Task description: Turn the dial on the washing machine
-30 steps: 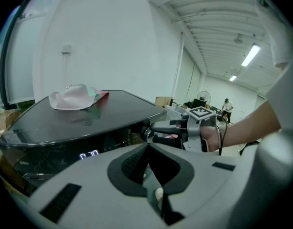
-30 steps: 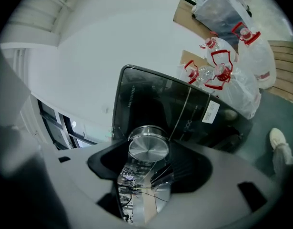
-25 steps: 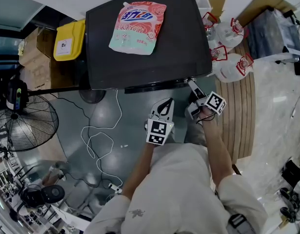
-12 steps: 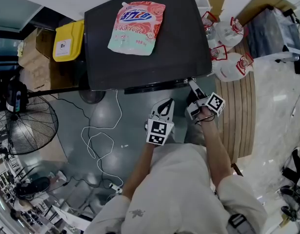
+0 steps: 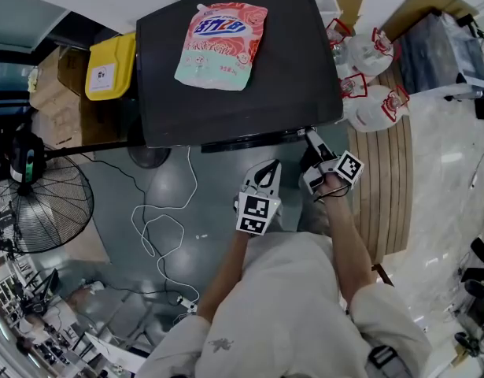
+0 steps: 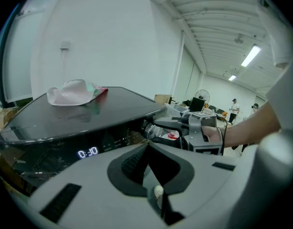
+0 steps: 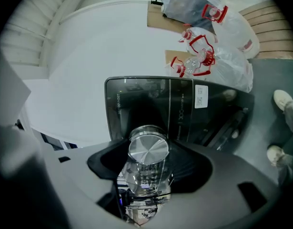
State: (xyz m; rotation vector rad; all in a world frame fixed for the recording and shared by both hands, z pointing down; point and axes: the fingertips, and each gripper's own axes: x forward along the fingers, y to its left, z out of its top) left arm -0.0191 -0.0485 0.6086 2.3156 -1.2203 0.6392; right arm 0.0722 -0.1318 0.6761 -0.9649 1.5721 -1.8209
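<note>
A grey-green floor point(image 5: 186, 203) fills the middle of the head view, with white cables point(image 5: 159, 227) looping across it. At the left edge stands a floor fan point(image 5: 41, 211). In the upper left, a yellow bin point(image 5: 112, 64) sits beside cardboard boxes point(image 5: 57, 93). On the right runs a wooden slatted platform point(image 5: 391, 187), with clear plastic bags point(image 5: 375, 109) at its upper end. The left gripper view shows a white wall point(image 6: 113, 37) and lit ceiling strip lights point(image 6: 251, 55)

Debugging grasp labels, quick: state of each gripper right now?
Left gripper: closed, holding nothing.
Right gripper: closed on the washing machine dial.
</note>
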